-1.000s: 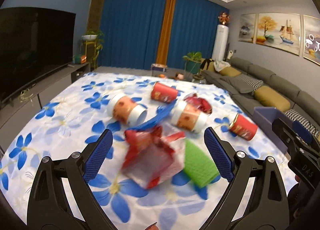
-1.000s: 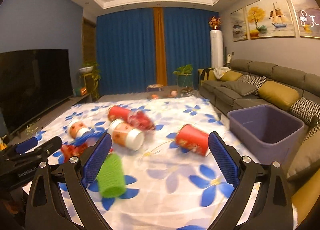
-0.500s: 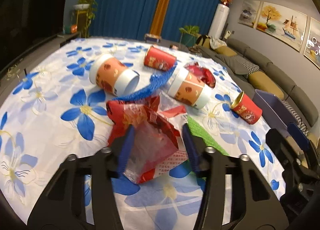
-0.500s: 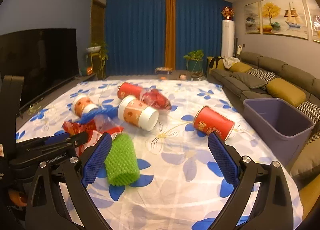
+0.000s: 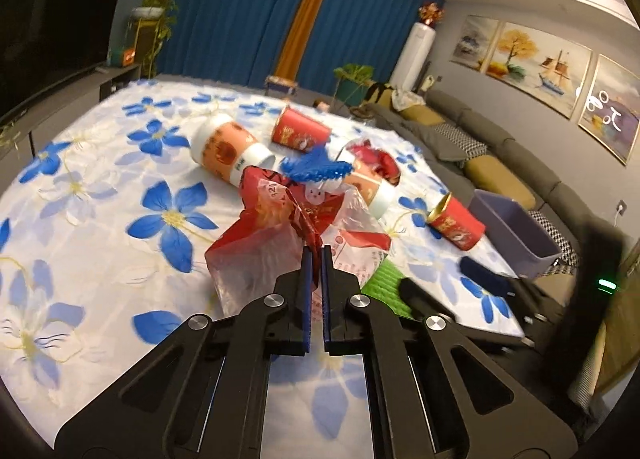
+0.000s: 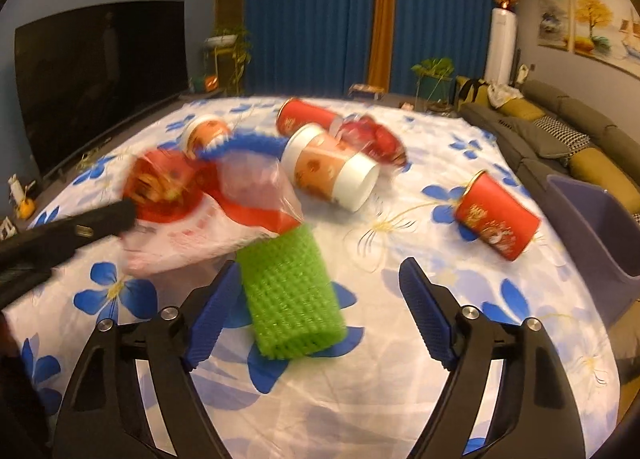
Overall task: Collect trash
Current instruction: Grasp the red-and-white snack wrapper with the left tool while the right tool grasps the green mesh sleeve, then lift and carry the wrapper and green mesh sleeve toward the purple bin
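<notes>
The left gripper [image 5: 315, 259] has its jaws pinched together on a crumpled red and clear plastic bag [image 5: 288, 227], gripping it at a fold near the middle. The bag hangs over the flowered cloth of the counter [image 5: 100, 219], with a blue mesh strip [image 5: 316, 169] draped across its far edge. From the right wrist view the same bag [image 6: 208, 215] looks blurred, with the left gripper's dark arm reaching in from the left side.

The right gripper [image 6: 316, 299] has its jaws wide apart, holding nothing. A green foam net sleeve [image 6: 290, 295] lies on the cloth between them, nearer the left jaw, its far end tucked just under the bag.

Farther back, 2 orange and white paper cups lie on their sides: one [image 6: 330, 171] just behind the bag, the other [image 6: 206, 133] toward the television [image 6: 100, 75]. A red cup [image 6: 308, 119] lies beyond them beside a crumpled red wrapper [image 6: 372, 139]. Another red cup [image 6: 498, 219] lies alone near the right edge of the counter. A purple bin [image 6: 592, 235] stands just past that edge, in front of the sofa [image 6: 568, 131].
</notes>
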`<act>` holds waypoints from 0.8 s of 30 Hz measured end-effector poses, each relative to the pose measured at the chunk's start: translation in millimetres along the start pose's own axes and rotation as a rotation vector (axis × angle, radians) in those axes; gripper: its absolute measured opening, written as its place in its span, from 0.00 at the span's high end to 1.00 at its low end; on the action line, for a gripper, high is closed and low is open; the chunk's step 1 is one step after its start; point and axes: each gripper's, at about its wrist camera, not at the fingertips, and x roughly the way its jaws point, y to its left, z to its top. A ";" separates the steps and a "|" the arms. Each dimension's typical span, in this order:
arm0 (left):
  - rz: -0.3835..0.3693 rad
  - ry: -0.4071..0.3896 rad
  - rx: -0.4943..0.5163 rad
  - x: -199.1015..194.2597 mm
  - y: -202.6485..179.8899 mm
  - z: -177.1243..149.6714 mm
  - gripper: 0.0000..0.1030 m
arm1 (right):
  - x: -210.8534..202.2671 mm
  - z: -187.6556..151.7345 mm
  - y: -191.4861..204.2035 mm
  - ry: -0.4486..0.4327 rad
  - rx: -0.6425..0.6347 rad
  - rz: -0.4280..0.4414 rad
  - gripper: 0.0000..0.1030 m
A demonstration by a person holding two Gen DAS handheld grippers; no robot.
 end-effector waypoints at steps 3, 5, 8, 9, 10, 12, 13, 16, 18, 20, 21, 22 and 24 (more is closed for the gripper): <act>-0.003 -0.038 -0.013 -21.0 7.5 2.0 0.97 | 11.1 -0.5 4.3 0.045 -0.016 0.005 0.28; -0.004 -0.066 -0.022 -33.6 11.4 4.7 0.97 | 16.2 0.0 4.7 0.066 -0.012 0.011 0.29; -0.010 -0.101 -0.020 -49.7 14.3 7.3 0.97 | 26.9 -0.1 6.7 0.119 -0.019 0.012 0.29; -0.011 -0.109 -0.018 -54.3 15.0 7.7 0.97 | 30.0 -0.4 6.6 0.135 -0.021 0.014 0.30; -0.016 -0.113 -0.011 -57.0 14.8 7.8 0.97 | 33.5 -1.2 6.6 0.153 -0.021 0.020 0.32; -0.016 -0.119 -0.003 -60.5 15.7 7.6 0.97 | 40.0 -2.8 6.4 0.188 -0.020 0.027 0.36; -0.018 -0.119 -0.003 -61.6 16.0 7.2 0.97 | 43.1 -3.4 6.2 0.204 -0.019 0.033 0.40; -0.029 -0.120 -0.007 -65.0 17.2 6.9 0.97 | 49.6 -6.3 4.3 0.242 -0.007 0.053 0.59; -0.044 -0.122 -0.014 -69.4 19.6 7.3 0.97 | 48.2 -7.7 2.7 0.240 0.004 0.073 0.70; -0.075 -0.125 -0.024 -74.2 22.7 8.6 0.97 | 46.0 -8.4 2.2 0.237 0.008 0.080 0.81; -0.087 -0.123 -0.025 -75.9 23.1 8.5 0.97 | 43.7 -9.1 1.8 0.232 0.009 0.078 0.83; -0.092 -0.117 -0.028 -77.6 24.4 8.4 0.97 | 40.7 -9.5 0.6 0.222 0.013 0.077 0.85; -0.098 -0.113 -0.031 -80.4 25.8 7.0 0.97 | 32.2 -10.2 -2.7 0.194 0.022 0.074 0.85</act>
